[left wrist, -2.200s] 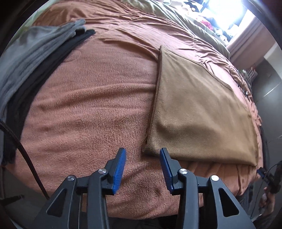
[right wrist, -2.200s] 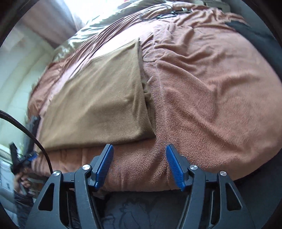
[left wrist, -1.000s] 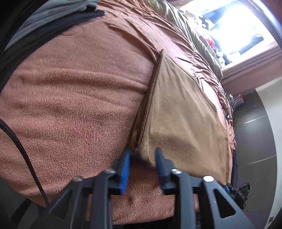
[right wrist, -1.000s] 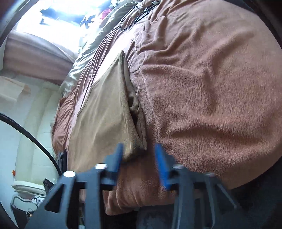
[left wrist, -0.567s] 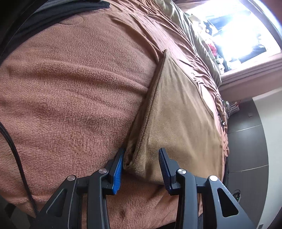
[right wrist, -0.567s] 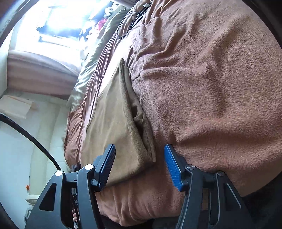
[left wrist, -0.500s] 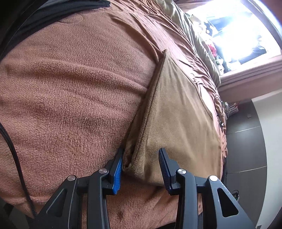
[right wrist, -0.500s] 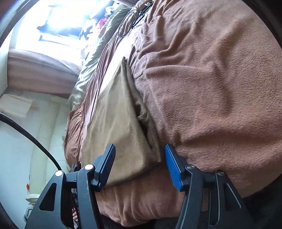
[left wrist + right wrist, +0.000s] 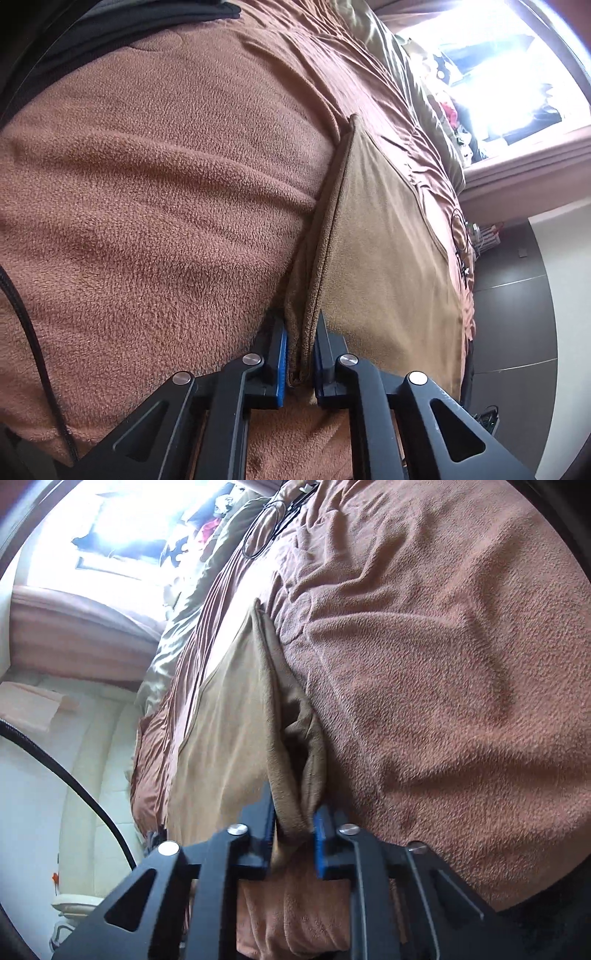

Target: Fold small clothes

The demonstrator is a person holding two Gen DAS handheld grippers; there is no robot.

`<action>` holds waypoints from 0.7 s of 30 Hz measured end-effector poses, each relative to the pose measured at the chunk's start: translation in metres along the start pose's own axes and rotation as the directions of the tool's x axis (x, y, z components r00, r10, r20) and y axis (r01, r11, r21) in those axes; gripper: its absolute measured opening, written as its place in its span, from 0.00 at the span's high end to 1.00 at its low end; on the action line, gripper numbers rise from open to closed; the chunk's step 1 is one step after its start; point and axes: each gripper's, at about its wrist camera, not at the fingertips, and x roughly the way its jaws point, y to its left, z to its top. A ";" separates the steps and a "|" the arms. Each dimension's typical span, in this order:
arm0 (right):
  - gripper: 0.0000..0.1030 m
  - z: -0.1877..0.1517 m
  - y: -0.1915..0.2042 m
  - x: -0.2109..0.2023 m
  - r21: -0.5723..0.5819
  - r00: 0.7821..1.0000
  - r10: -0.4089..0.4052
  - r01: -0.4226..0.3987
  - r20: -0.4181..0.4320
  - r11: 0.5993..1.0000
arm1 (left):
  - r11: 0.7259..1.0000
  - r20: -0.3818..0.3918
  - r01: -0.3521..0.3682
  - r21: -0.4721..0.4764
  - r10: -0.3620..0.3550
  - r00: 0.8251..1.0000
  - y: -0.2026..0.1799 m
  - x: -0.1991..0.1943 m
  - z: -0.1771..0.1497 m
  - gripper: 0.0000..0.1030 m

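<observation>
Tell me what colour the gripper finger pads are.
Blue pads, clearest in the left wrist view, pinching the tan folded cloth.

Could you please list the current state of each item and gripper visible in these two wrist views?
left gripper: shut on a near corner of the tan cloth.
right gripper: shut on the other near corner of it.
tan cloth: lying folded on the blanket, both near corners pinched, layers gaping at the side edges.
brown fleece blanket: spread over the bed, rumpled.
dark garment: lying at the blanket's far edge.
</observation>
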 end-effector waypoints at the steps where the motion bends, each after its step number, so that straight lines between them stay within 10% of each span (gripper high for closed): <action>1: 0.95 -0.001 0.001 -0.003 0.000 1.000 -0.005 0.005 0.004 1.000 | 1.000 0.007 -0.003 0.010 0.003 1.000 -0.002 -0.002 0.000 0.90; 21: 0.96 -0.036 0.013 -0.038 -0.117 1.000 -0.015 0.018 0.021 0.993 | 0.997 0.058 -0.001 0.080 -0.004 0.998 0.012 -0.056 -0.036 0.91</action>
